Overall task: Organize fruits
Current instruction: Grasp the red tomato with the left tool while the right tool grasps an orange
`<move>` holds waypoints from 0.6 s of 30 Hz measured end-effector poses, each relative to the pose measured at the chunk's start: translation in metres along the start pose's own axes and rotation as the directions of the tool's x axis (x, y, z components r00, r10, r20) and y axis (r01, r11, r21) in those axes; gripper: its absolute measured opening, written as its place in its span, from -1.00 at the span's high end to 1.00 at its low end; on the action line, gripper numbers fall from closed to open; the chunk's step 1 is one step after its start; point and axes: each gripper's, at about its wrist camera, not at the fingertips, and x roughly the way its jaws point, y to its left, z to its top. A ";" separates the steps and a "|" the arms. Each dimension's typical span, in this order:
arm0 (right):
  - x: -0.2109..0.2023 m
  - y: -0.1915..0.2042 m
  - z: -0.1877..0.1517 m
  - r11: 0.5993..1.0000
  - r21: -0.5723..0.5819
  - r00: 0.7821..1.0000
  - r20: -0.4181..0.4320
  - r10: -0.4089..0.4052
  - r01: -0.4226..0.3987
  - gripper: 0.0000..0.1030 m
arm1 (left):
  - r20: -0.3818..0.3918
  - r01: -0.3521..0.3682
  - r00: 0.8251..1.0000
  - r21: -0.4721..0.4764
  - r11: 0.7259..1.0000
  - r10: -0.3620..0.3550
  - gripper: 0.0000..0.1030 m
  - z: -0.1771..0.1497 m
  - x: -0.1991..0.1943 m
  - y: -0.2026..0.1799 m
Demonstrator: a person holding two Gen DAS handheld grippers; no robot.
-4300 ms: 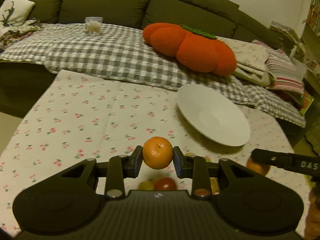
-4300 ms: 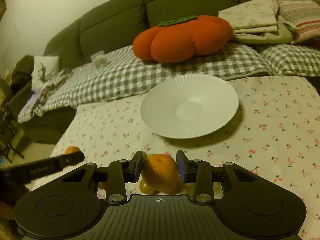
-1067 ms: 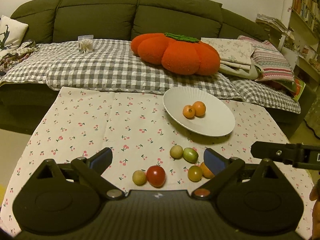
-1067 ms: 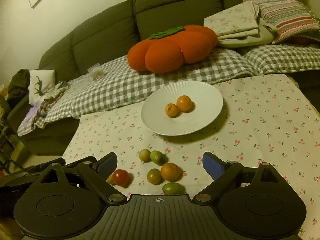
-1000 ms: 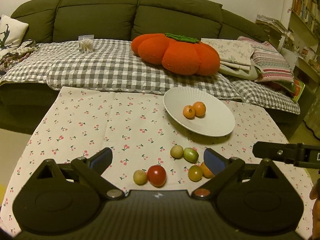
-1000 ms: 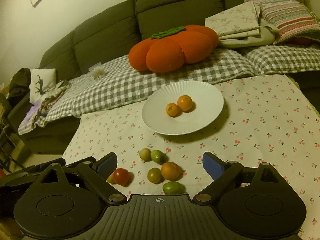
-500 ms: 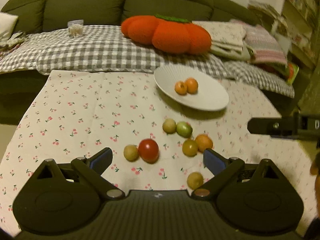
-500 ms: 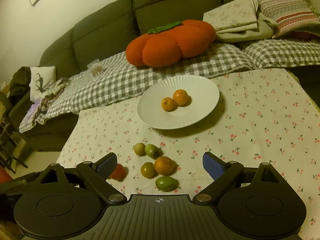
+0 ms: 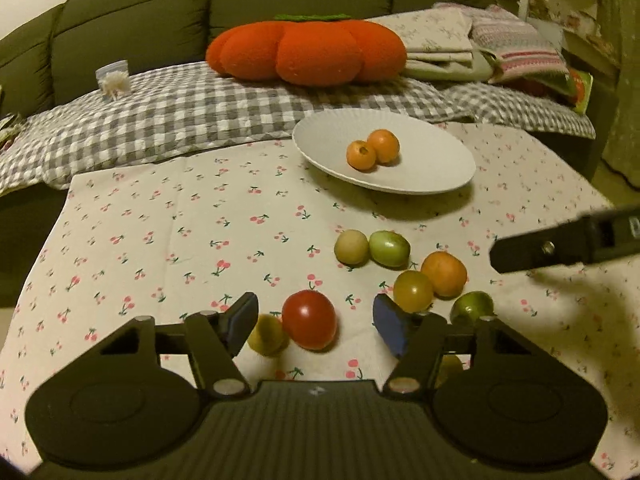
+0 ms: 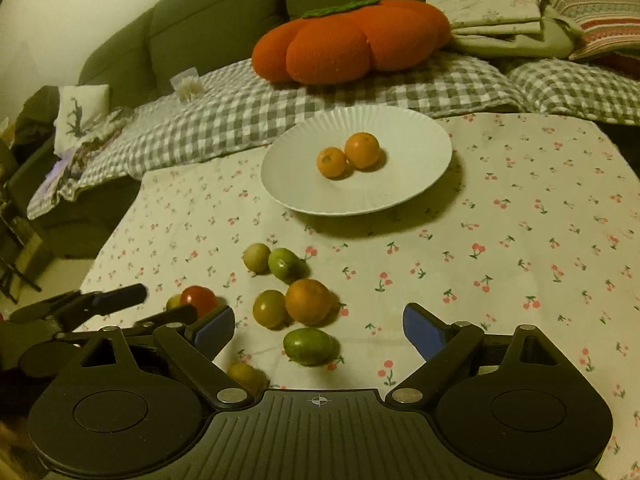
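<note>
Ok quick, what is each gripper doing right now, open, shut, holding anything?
Left gripper: open, jaws just closing in around the red tomato, not yet gripping.
Right gripper: open, holding nothing, jaws just narrowed slightly.

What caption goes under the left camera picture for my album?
Left gripper closing around a red tomato, two oranges already on the plate.

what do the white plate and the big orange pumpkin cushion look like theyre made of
White plate: probably glazed ceramic, though it could be melamine. It looks smooth and stiff, with fine ribs fanning out to the rim.
Orange pumpkin cushion: plush fabric, likely fleece over soft stuffing, with a matte fuzzy surface, puffy lobes and a green cloth top.
</note>
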 end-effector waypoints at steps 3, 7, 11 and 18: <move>0.012 -0.008 0.004 0.997 0.073 1.000 -0.023 0.020 -0.018 -0.61 | -0.010 0.001 1.000 0.005 1.000 -0.001 -0.10 0.001 0.005 0.000; 0.025 -0.011 0.006 0.992 0.122 0.998 -0.037 0.043 -0.038 -0.42 | -0.022 0.001 1.000 0.033 0.999 0.000 0.11 0.001 0.013 -0.003; 0.039 -0.012 0.006 0.983 0.174 0.997 -0.050 0.058 -0.049 -0.23 | -0.035 -0.001 0.999 0.031 1.000 0.002 0.31 -0.001 0.018 -0.001; 0.054 -0.011 0.004 0.976 0.211 0.997 -0.059 0.059 -0.045 -0.06 | -0.038 -0.013 0.999 0.040 0.999 0.014 0.38 -0.001 0.023 -0.003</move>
